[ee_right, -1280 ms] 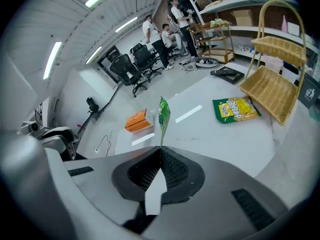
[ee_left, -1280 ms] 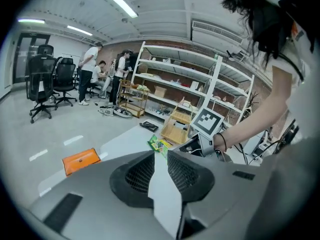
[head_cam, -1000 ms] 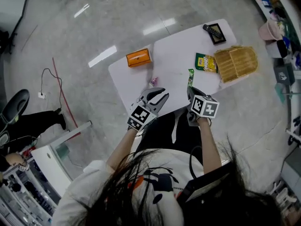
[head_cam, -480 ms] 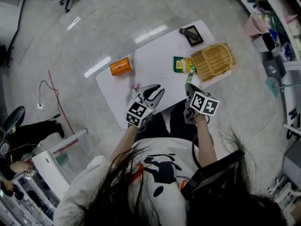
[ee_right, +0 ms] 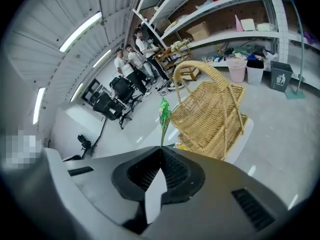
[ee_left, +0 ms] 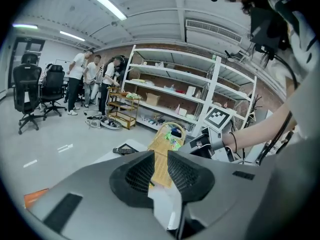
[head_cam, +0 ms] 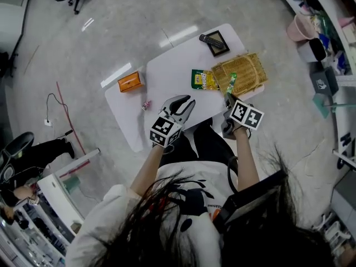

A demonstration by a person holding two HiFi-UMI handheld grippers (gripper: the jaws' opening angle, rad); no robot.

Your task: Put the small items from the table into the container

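Right claw (head_cam: 228, 97): clenched on green sachet (head_cam: 231, 82), beside wicker basket (head_cam: 250, 71), not yet dropped. Left claw (head_cam: 182, 101): released, empty. Left on surface (head_cam: 172, 71): snack packet (head_cam: 202, 79), orange box (head_cam: 128, 82), pink sweet (head_cam: 146, 105).

I stand in a big open lab or workshop hall, not a home. A wide polished grey floor (head_cam: 111, 32) runs under long ceiling strip lights (ee_left: 105, 1). Tall white shelving racks (ee_left: 170, 89) hold boxes and loose stock, with a grey bin (ee_right: 280, 76) beside them. Black office chairs (ee_left: 30, 91) stand about, several people (ee_left: 87, 79) gather at a low trolley (ee_left: 122, 111), and my white table (head_cam: 167, 77) sits alone mid-floor.
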